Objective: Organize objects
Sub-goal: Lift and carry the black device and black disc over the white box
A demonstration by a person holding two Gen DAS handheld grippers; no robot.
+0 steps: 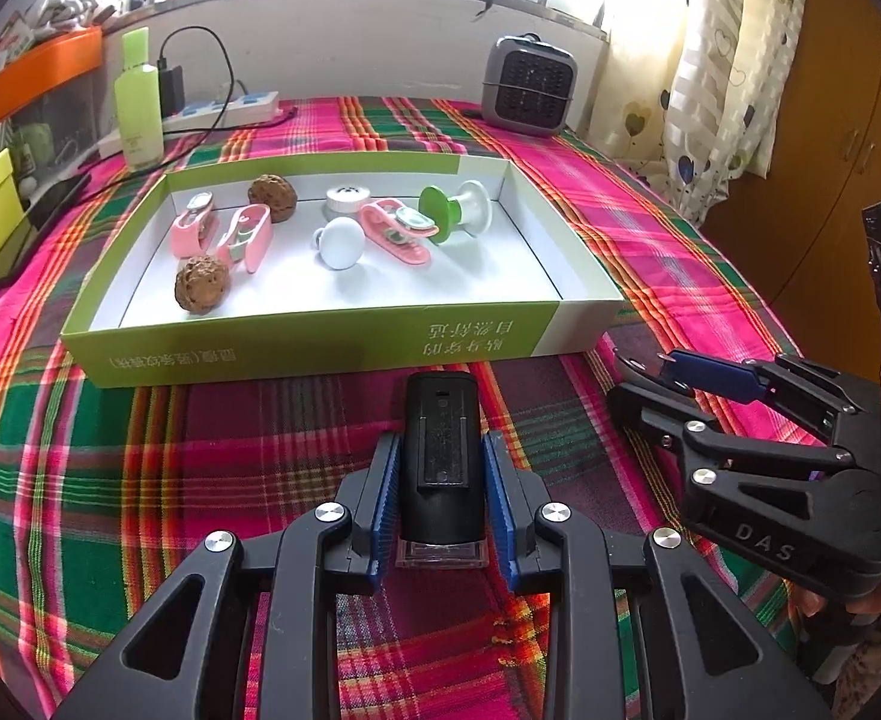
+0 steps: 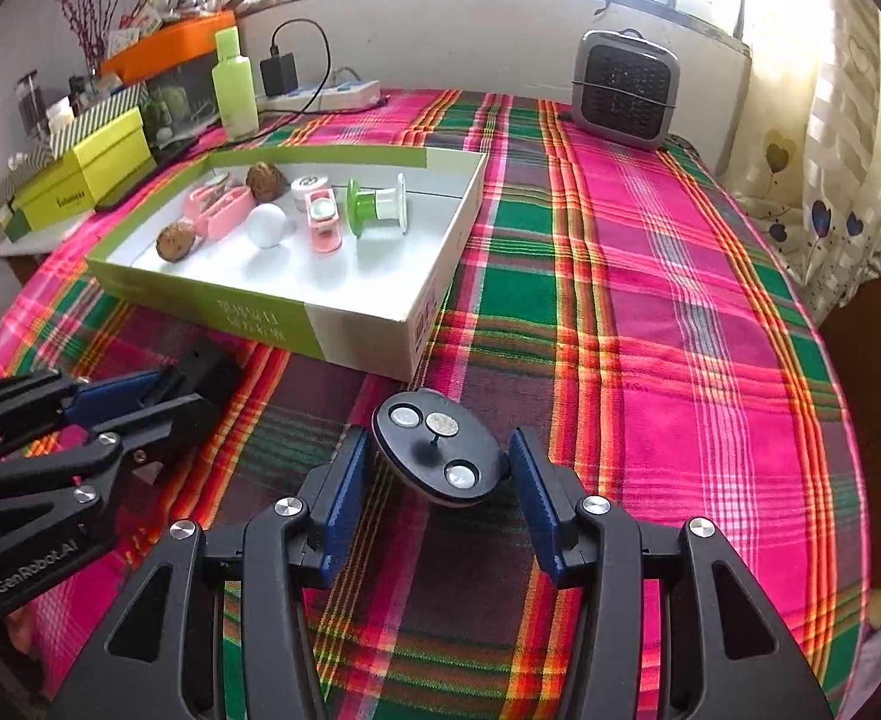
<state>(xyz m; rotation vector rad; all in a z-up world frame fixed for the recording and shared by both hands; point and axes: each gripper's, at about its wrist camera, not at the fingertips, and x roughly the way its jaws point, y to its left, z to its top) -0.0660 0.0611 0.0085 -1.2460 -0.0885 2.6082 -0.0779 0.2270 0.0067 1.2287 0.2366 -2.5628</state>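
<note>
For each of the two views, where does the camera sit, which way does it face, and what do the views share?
Left wrist view: sits on the left tongs, looking forward and down across the plaid cloth at the green box; its blue pads clamp a black stamp-like block; the right tongs show alongside.
Right wrist view: sits on the right tongs, facing the same way; a black disc sits between its spread pads; the left tongs show alongside.
Shared: box, heater, green bottle, windowsill.

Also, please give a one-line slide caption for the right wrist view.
Right gripper open around a black disc on the plaid cloth, near the box.
</note>
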